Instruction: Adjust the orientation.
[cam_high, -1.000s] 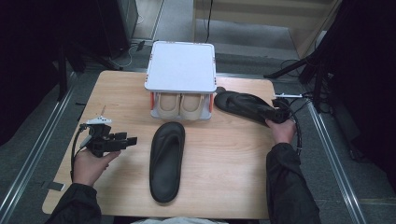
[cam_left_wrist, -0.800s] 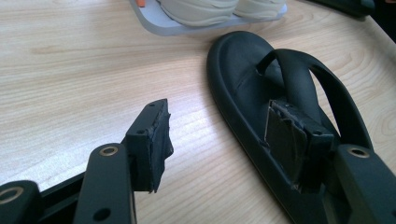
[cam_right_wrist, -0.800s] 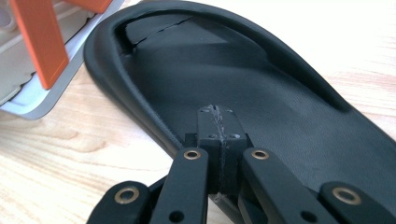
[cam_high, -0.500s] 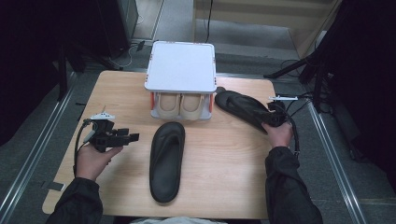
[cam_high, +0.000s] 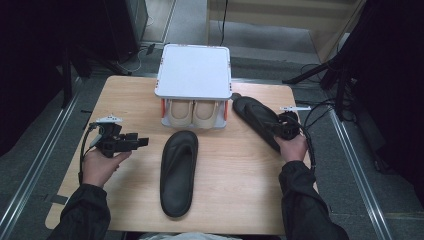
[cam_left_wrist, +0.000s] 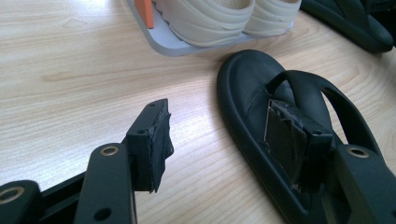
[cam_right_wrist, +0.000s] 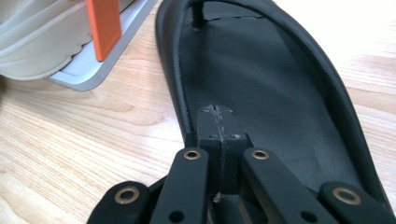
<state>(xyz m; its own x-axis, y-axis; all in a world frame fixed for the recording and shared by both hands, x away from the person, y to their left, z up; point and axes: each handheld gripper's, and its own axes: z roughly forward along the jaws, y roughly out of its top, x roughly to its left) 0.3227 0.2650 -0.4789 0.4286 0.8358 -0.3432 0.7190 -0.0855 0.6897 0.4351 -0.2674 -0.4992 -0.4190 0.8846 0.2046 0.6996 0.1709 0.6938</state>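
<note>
Right gripper shifted, jaws together over sandal edge; left gripper jaws apart.

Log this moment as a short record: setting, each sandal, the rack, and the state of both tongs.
setting: wooden table, person seated at its near edge
rack: grey two-level shoe rack at the far middle, a beige pair of shoes on its lower level
middle sandal: black sandal lying flat in front of the rack, untouched
right sandal: black sandal lying flat right of the rack, heel end at the right tongs
left tongs: open, nothing between the jaws, pointing toward the middle sandal
right tongs: jaws closed together over the right sandal's heel; whether they pinch its rim cannot be told
</note>
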